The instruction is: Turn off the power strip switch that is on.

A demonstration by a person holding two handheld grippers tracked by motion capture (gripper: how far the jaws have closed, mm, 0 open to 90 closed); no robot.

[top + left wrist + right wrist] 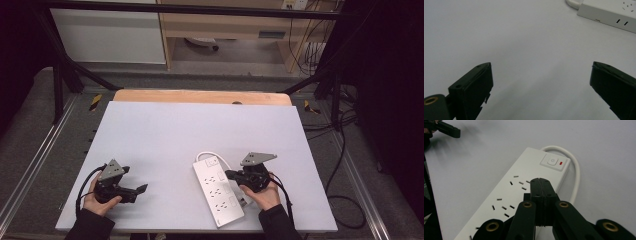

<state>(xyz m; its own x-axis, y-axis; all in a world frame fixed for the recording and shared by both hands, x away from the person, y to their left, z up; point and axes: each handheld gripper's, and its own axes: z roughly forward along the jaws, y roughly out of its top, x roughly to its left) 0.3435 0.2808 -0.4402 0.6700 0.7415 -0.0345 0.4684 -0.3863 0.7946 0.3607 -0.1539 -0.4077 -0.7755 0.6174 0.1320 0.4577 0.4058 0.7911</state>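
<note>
The long white plastic power strip (524,187) lies flat on the pale grey table (165,135), near its front edge. I judge it rigid, light and smooth, best taken across its narrow sides. My right gripper (539,180) hovers over its sockets, jaws pressed together on nothing, pointing at the white power button (552,161). My left gripper (541,72) waits well apart, jaws wide.
</note>
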